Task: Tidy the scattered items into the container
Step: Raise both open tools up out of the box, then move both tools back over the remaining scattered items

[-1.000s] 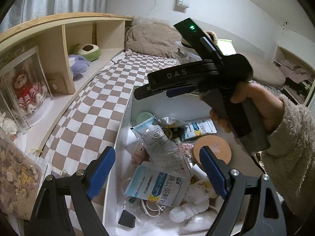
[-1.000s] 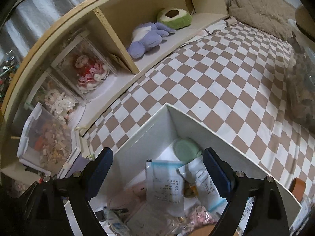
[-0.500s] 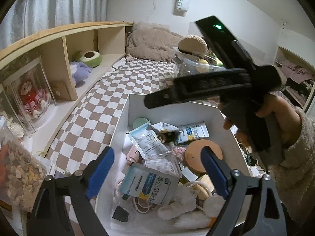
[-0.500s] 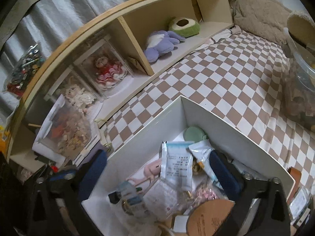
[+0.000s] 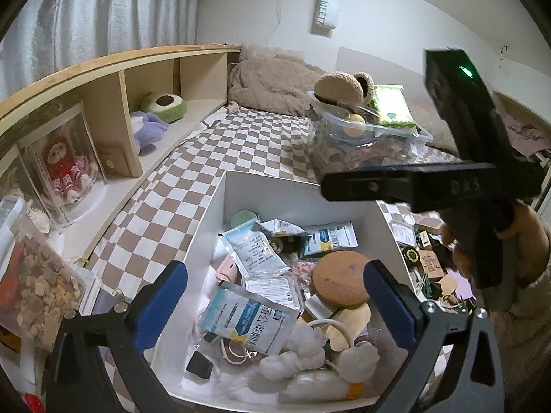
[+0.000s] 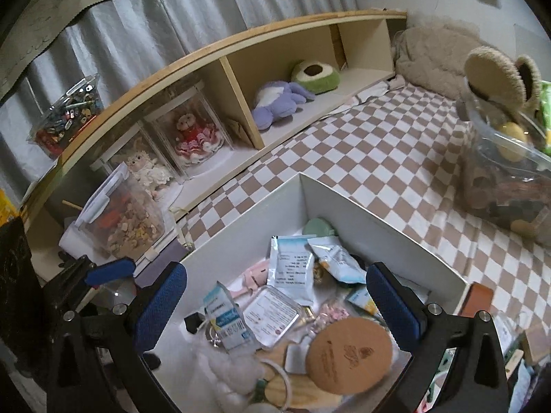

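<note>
- The left gripper [image 5: 275,306] hangs over the near edge of the white container [image 5: 296,196]; its jaws are opening, and nothing sits between the blue pads
- The right gripper [image 6: 275,304] hovers over the same container with its jaws spread fully apart and empty, likely clear of the load so it can go for another item
- The container rests on the checked bed cover [image 5: 206,158], beside the wooden shelf [image 6: 241,69], and already holds most of the clutter: a blue-and-white sachet [image 5: 249,316] printed with Chinese characters, a round cork lid [image 6: 349,354] with a stamped emblem I cannot read, and a clear flat case [image 6: 272,315]
- A few small scattered items [image 5: 430,265] lie on the bed past the container's right wall, so tidying looks unfinished
- A paper bag [image 5: 327,7] on the wall reads "SWEET"
</note>
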{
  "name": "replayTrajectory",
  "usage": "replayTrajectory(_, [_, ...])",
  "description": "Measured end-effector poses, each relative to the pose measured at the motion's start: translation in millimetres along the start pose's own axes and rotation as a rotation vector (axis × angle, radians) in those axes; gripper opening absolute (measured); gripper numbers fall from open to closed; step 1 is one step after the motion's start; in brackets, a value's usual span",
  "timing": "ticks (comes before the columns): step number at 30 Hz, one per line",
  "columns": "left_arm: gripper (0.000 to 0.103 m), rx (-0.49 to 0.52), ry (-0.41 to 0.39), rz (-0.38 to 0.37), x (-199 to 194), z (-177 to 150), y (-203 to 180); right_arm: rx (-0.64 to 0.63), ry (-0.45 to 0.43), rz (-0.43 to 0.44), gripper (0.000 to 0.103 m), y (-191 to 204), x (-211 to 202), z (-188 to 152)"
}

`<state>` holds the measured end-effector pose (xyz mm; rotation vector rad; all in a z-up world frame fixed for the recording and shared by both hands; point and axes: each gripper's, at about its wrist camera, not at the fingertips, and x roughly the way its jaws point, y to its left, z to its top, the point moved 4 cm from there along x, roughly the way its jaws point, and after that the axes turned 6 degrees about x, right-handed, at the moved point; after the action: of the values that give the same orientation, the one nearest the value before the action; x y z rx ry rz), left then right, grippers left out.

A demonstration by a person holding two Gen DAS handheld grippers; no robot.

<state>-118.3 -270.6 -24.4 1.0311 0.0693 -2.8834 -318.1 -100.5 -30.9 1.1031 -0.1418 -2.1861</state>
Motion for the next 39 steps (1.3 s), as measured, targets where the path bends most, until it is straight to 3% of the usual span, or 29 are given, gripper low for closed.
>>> replayTrajectory(18, [0.103, -0.027, -0.006, 0.015, -6.2, 2.1, -20.7, -0.023, -0.095, -0.133, 0.103, -25.9, -57.7, -40.9])
replayTrajectory(39, [0.103, -0.018, -0.015, 0.028, -3.1, 14.6, -58.0, 0.034, -0.17, -0.179, 0.103, -58.0, -115.4, -68.3])
